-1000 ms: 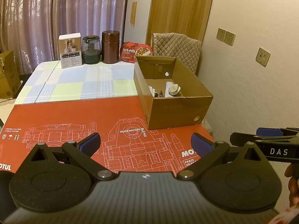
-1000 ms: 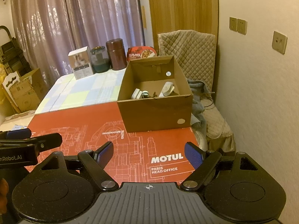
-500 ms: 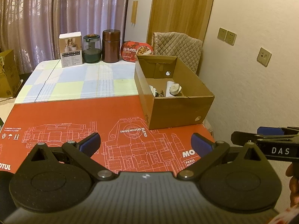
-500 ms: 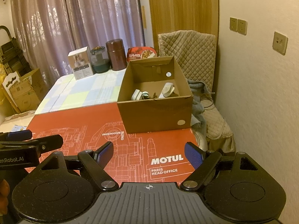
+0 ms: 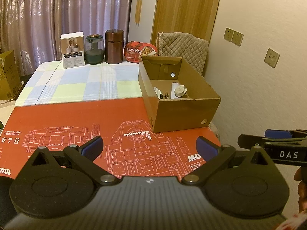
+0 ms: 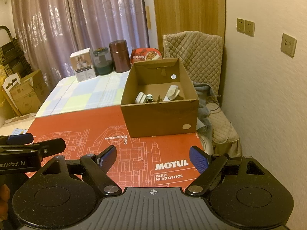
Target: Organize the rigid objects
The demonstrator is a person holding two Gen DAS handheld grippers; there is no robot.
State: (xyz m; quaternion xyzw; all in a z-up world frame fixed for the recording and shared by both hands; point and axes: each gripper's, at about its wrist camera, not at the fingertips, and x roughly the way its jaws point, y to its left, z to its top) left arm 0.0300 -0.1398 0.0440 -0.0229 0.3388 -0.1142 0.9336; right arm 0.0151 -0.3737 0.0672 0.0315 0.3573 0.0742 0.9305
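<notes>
Two grippers hang above the near edge of the red printed sheet, the left gripper and the right gripper both spread wide with nothing between their blue pads. Four rigid items line the far edge of the checked tablecloth: a white carton, a green-based jar, a brown canister and a red meal tub. To their right, the open cardboard box sits on the sheet's far right part, already holding a few small white pieces. By my reading, no pick is under way; this looks like a pause between items. Next would be a long reach to the far row, likely the tub nearest the box, then a lift over the wall.
</notes>
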